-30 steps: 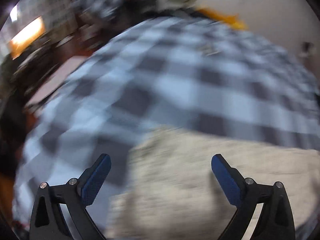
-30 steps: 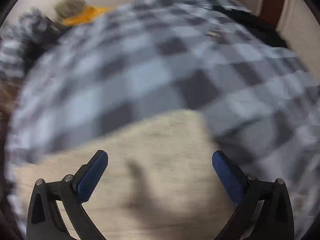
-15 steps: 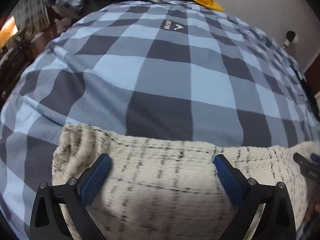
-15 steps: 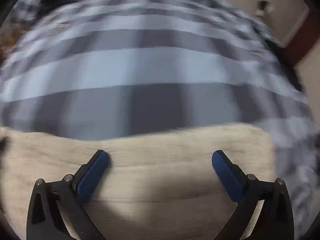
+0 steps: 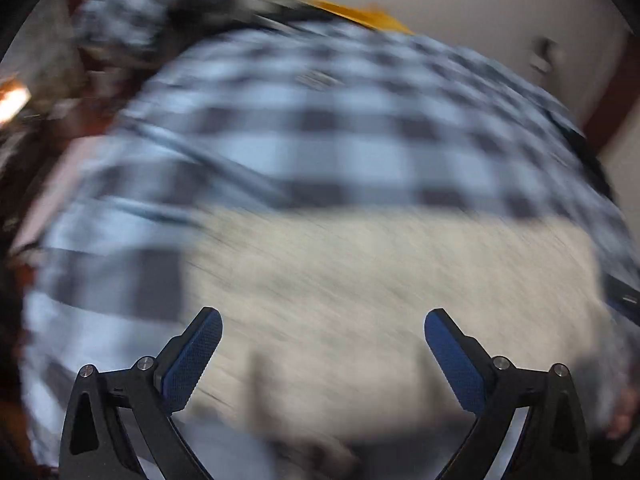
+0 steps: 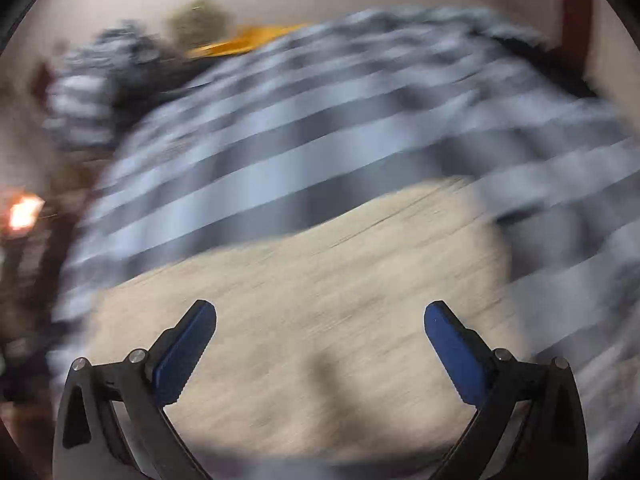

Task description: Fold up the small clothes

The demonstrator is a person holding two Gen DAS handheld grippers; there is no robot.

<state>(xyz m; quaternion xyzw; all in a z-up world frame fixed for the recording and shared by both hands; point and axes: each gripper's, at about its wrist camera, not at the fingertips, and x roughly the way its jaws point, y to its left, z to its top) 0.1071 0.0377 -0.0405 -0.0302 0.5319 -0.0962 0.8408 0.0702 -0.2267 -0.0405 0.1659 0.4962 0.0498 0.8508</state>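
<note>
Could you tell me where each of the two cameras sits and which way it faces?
Left wrist: on the left gripper, looking forward over its open fingers at the cream garment on blue checked fabric.
Right wrist: on the right gripper, fingers open, facing the same garment.
Shared: garment, checked fabric, orange item; both blurred.

A blue-and-grey checked bedspread (image 5: 340, 148) covers the surface, with a yellow-orange object (image 5: 360, 14) and a blurred olive-coloured shape (image 6: 198, 24) at its far edge against a pale wall (image 5: 480, 8), and a bright orange light (image 6: 24, 212) far left.
</note>
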